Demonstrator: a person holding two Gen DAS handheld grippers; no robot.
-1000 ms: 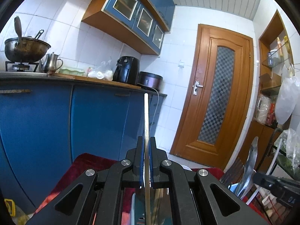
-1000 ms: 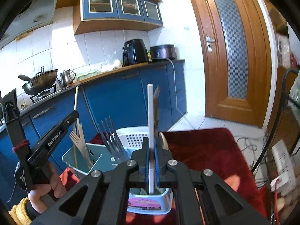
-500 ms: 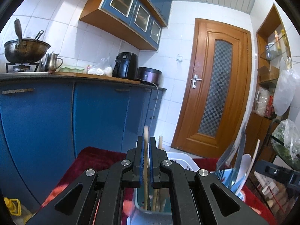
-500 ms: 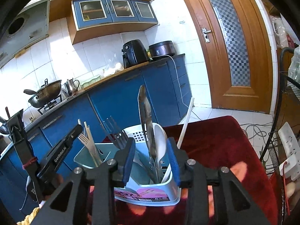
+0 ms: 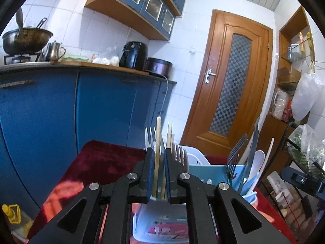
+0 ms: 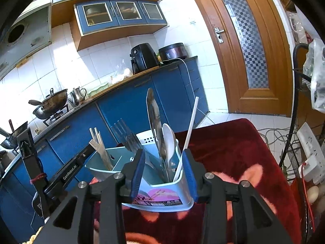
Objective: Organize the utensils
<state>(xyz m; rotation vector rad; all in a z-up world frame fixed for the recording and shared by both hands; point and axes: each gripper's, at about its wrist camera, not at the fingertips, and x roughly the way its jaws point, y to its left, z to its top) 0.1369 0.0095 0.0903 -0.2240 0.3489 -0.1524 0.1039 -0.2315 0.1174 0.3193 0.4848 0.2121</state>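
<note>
A light blue utensil caddy stands on the red cloth; it also shows in the left wrist view. It holds wooden chopsticks, metal forks, a knife, a white spoon and a white chopstick. My right gripper is open, its jaws on either side of the caddy's near end. My left gripper is slightly open around a wooden chopstick that stands in the caddy beside wooden forks.
A white basket stands behind the caddy. Blue cabinets with a counter of appliances run along the left. A wire rack and a power strip are at the right. A wooden door is behind.
My left gripper lowered the wooden chopstick into the caddy and its jaws parted slightly. My right gripper opened and let the white chopstick go; it now leans in the caddy.
</note>
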